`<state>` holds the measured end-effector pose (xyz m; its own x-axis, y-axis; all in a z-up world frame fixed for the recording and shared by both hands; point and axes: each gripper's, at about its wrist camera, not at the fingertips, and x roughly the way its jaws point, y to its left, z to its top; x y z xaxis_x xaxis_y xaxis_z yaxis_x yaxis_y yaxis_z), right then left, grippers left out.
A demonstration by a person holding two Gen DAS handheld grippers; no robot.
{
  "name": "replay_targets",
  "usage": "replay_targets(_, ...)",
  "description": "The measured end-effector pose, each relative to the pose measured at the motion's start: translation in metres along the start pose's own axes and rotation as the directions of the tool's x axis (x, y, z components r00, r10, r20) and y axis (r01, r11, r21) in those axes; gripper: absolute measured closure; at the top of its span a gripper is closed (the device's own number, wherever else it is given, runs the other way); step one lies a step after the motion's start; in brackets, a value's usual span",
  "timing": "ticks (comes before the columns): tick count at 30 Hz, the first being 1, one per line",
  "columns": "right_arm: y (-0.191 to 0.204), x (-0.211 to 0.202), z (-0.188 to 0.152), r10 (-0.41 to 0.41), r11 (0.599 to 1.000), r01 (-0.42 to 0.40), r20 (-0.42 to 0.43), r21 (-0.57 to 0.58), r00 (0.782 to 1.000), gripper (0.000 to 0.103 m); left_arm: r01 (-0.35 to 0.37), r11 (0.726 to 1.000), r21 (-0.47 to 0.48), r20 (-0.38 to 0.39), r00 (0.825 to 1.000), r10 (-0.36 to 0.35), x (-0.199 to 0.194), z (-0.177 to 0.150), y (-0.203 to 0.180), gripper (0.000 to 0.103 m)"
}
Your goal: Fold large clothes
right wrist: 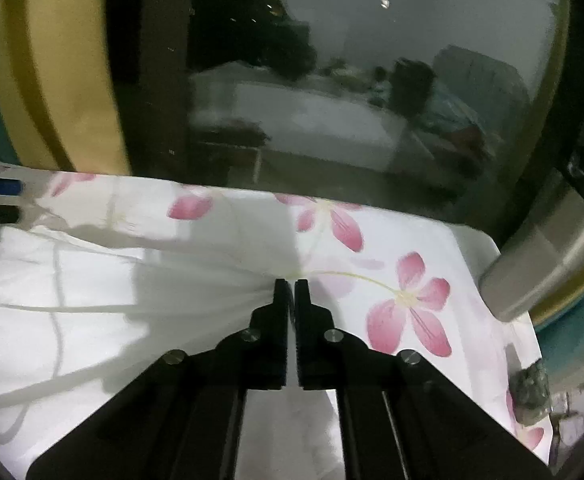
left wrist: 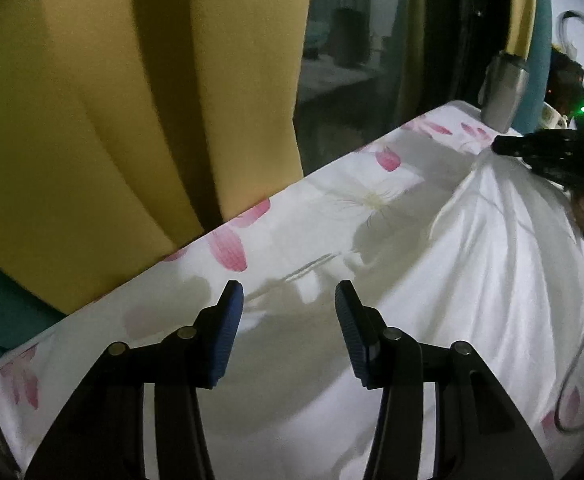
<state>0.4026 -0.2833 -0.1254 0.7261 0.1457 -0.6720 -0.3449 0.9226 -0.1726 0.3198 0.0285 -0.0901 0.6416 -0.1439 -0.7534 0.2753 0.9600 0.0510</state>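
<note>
A white garment point(left wrist: 472, 264) lies on a table covered by a white cloth with pink flowers point(left wrist: 228, 248). My left gripper point(left wrist: 288, 300) is open, its blue-padded fingers point(left wrist: 228, 336) just above the garment's near part, holding nothing. My right gripper point(right wrist: 291, 286) is shut on a bunched edge of the white garment point(right wrist: 112, 292), with folds radiating from the fingertips. The right gripper also shows at the far right of the left wrist view point(left wrist: 532, 148), pinching a raised peak of the fabric. The left gripper's tips show at the left edge of the right wrist view point(right wrist: 0, 200).
A yellow curtain point(left wrist: 112, 120) hangs behind the table's far edge, next to a dark window point(right wrist: 332, 100). A metal cylinder point(right wrist: 548, 256) stands at the table's right end, with a teal surface behind it. A grey cable point(left wrist: 580, 360) runs along the right side.
</note>
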Motion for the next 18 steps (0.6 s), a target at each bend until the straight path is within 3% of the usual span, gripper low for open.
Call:
replay_targets(2,-0.006,-0.001,0.001,-0.033,0.999,0.033,-0.006,0.013,0.999,0.074,0.014,1.0,0.002,0.012,1.0,-0.014,-0.011,-0.005,0.003,0.052)
replay_targets(4,-0.01,-0.01,0.003,-0.036,0.999,0.036,0.023,0.029,0.999,0.042,0.02,1.0,0.014,-0.008,1.0,-0.02,-0.013,-0.009,0.005,0.052)
replay_targets(8,-0.014,-0.032,0.004,-0.059,0.998,0.057,0.063,0.029,0.996,0.041,-0.004,0.998,0.069,-0.077,0.997,0.01,-0.003,-0.022,0.009,0.052)
replay_targets(11,-0.02,-0.048,-0.004,-0.06,0.998,0.057,0.071,0.041,0.996,0.041,-0.037,0.996,0.085,-0.079,0.996,0.044,0.003,-0.023,0.013,0.052)
replay_targets(18,-0.042,-0.073,-0.044,-0.089,0.992,0.085,0.032,0.094,0.996,0.041,-0.018,0.984,0.178,-0.07,0.997,0.031,0.013,0.0,-0.003,0.052)
